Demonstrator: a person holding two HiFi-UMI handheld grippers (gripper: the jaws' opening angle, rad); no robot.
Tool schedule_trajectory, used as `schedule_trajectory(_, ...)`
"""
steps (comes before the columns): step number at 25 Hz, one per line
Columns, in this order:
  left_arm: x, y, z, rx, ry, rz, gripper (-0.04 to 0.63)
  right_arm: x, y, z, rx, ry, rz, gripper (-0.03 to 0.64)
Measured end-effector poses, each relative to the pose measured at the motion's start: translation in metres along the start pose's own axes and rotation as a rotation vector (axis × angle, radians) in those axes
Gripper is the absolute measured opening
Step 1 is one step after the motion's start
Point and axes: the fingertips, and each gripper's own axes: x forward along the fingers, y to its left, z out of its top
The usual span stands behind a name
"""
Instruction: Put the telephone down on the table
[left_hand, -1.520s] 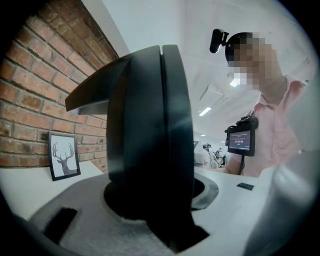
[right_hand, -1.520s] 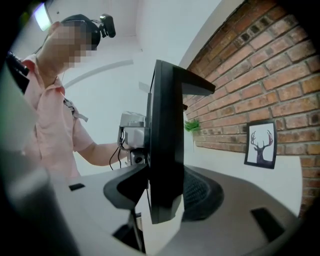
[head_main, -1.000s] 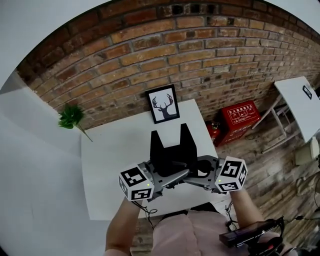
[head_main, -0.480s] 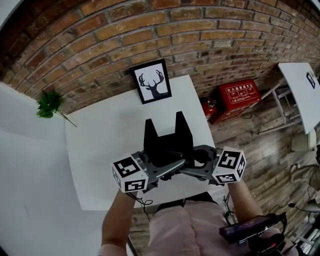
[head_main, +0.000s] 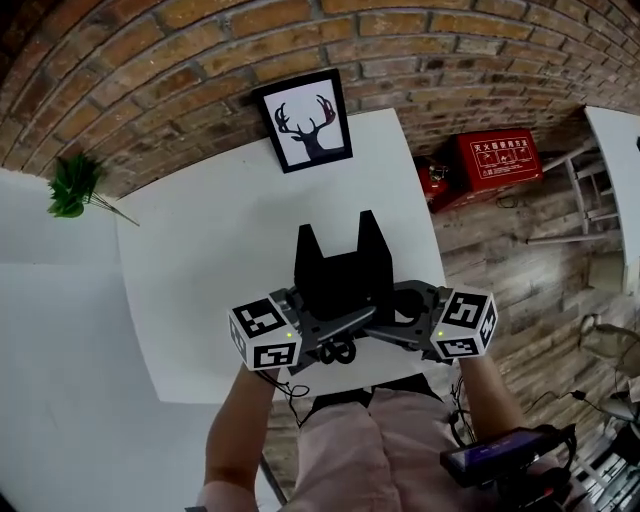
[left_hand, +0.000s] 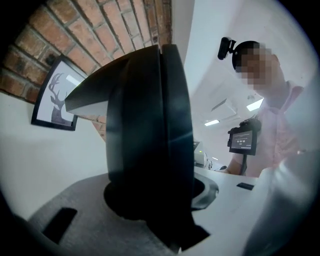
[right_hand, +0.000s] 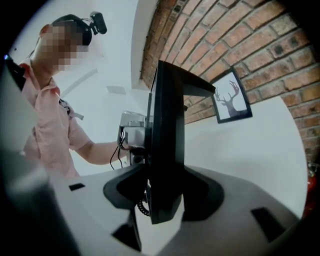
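- Two hand-held grippers clamp a black telephone (head_main: 340, 270) between them, over the near half of a white table (head_main: 220, 250).
- Seen from the head view, the left gripper (head_main: 345, 325) grips the telephone's near left side. The right gripper (head_main: 395, 322) grips its near right side. Each gripper carries a cube with square black-and-white markers at its near end.
- The left gripper view looks edge-on at the telephone (left_hand: 145, 140), which fills the middle of the frame. The jaws of the left gripper (left_hand: 160, 210) are closed against its two faces, one on each side.
- The right gripper view shows the same grip. The telephone (right_hand: 165, 140) stands as a thin dark slab, and the jaws of the right gripper (right_hand: 165, 200) press on it from both sides.
- The telephone's body has two pointed horns at its far end, aimed towards the wall.
- A short length of coiled black cord (head_main: 338, 352) hangs below its near edge, between the two grippers.
- No view shows whether the telephone's underside touches the tabletop.
- A framed picture of a black deer head (head_main: 308, 120) leans against a red brick wall (head_main: 200, 60) at the table's far edge, well apart from the telephone.
- A small green plant (head_main: 72, 185) sits to the far left, off the table's corner.
- A red box (head_main: 498, 158) rests on the wooden floor to the far right.
- The person's bare forearms and pink shirt fill the near edge of the head view.
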Motion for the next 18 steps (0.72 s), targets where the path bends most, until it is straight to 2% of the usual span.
schedule_trajectory(9, 0.012, 0.032, -0.029, -0.101, 0.024, -0.016, 0.170, 0.008, -0.029, -0.030, 0.103, 0.027, -0.006, 0.206)
schedule_trajectory(18, 0.017, 0.057, -0.043, -0.189, 0.028, -0.009, 0.172, 0.015, -0.049, -0.042, 0.174, 0.061, 0.008, 0.209)
